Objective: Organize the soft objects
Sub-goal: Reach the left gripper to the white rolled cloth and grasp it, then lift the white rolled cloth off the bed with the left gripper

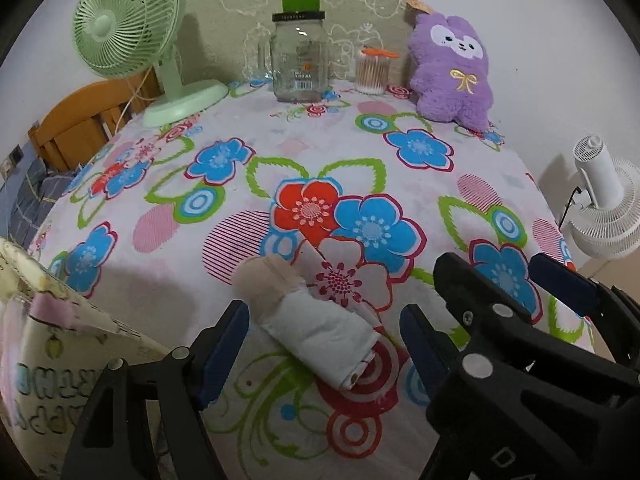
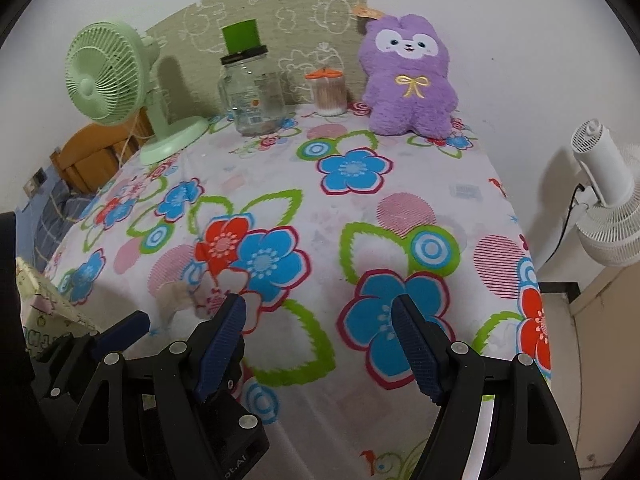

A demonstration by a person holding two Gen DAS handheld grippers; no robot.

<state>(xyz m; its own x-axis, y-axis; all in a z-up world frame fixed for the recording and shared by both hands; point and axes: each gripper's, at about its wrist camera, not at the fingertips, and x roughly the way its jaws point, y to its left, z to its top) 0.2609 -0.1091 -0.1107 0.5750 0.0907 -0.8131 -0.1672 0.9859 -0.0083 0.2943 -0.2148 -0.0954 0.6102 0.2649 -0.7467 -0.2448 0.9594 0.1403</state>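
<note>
Right wrist view: left gripper [image 2: 182,322] hides rolled cloth [image 2: 176,294] (mostly).

no clearly legible text, perhaps jar label [image 1: 303,76]

Tablecloth [image 1: 240,216]: woven cloth, matt, printed flowers, slightly rumpled.
Rolled sock [image 1: 316,320]: soft knit cloth, matt, white and beige.
Plush toy [image 1: 452,68]: purple fleecy pile, fuzzy; embroidered bow with sheen.
Jar [image 1: 298,60]: clear glass, glossy; dark lid.
Cotton swab tub [image 1: 374,72]: clear plastic, orange lid.
Desk fan [image 1: 128,20]: green plastic, smooth, satin.
White fan [image 1: 600,200]: matt plastic.
Chair back [image 1: 80,120]: varnished wood.
Left gripper [image 1: 324,344]: black matt plastic, metal pins.
Right gripper [image 2: 320,344] pads [image 2: 416,348]: blue, ribbed.
</note>
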